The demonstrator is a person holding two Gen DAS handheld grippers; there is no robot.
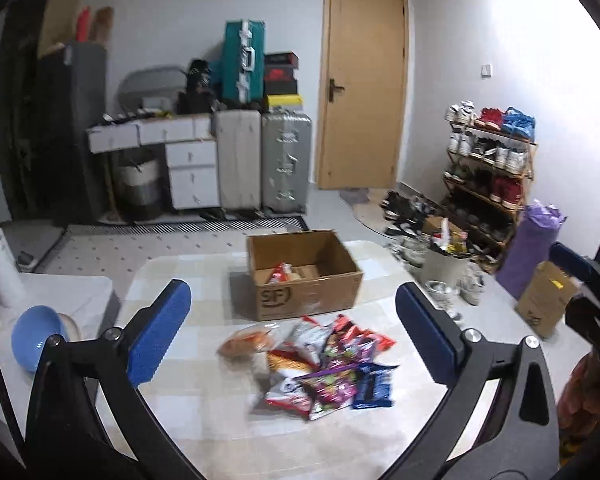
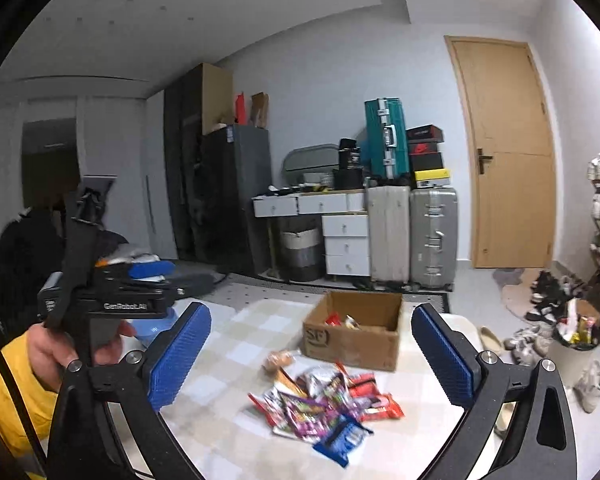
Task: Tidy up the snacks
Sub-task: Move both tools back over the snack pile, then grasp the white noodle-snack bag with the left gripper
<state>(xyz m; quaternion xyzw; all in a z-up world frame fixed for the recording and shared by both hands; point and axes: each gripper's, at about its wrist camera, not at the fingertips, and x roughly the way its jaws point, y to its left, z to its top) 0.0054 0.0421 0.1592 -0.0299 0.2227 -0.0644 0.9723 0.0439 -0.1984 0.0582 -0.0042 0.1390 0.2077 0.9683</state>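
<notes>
Table [image 1: 203, 408] first: checked cloth, with the box [image 1: 306, 284] standing open at its far side; I can see a few packets already lying in the bottom.

Snack pile [image 1: 332, 364] sits on the cloth just in front of the box, not touching it. It sprawls wider than deep, a blue packet [image 1: 374, 386] at its near right corner and a bun [image 1: 245, 342] loose at its left edge.

Left gripper [image 1: 293, 330]: jaws spread wide, nothing between the pads. The pile lies ahead and below, a little right of centre.

Right gripper [image 2: 312, 354]: likewise released and empty. The pile lies ahead and below, about centred between the fingers [image 2: 179, 354].

I judge neither hand clearly nearer. The right lines up better on the pile; the bun suits the left.
</notes>
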